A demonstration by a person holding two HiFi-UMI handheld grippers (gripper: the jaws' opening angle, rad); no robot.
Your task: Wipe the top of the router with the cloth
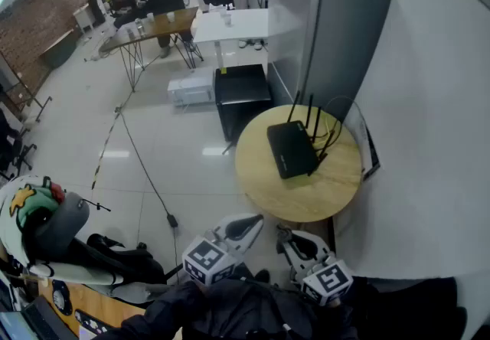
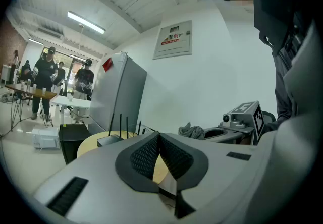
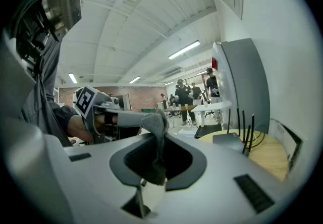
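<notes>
The black router [image 1: 291, 148], with its upright antennas, lies on a round wooden table [image 1: 306, 197]. It also shows at the table's near part in the left gripper view [image 2: 110, 140] and in the right gripper view [image 3: 229, 141]. Both grippers are held close to my body, short of the table's near edge. My right gripper [image 1: 288, 237] [image 3: 155, 134] is shut on a grey cloth [image 3: 157, 126] that sticks up out of its jaws. This cloth [image 2: 192, 130] also appears in the left gripper view. My left gripper [image 1: 246, 225] [image 2: 158, 135] is shut with nothing in it.
A tall grey cabinet [image 1: 348, 32] and a white wall stand behind and to the right of the table. A black box [image 1: 241, 93] sits on the floor beyond it. A cable [image 1: 142, 170] runs across the floor at left. People stand by far tables [image 1: 230, 24].
</notes>
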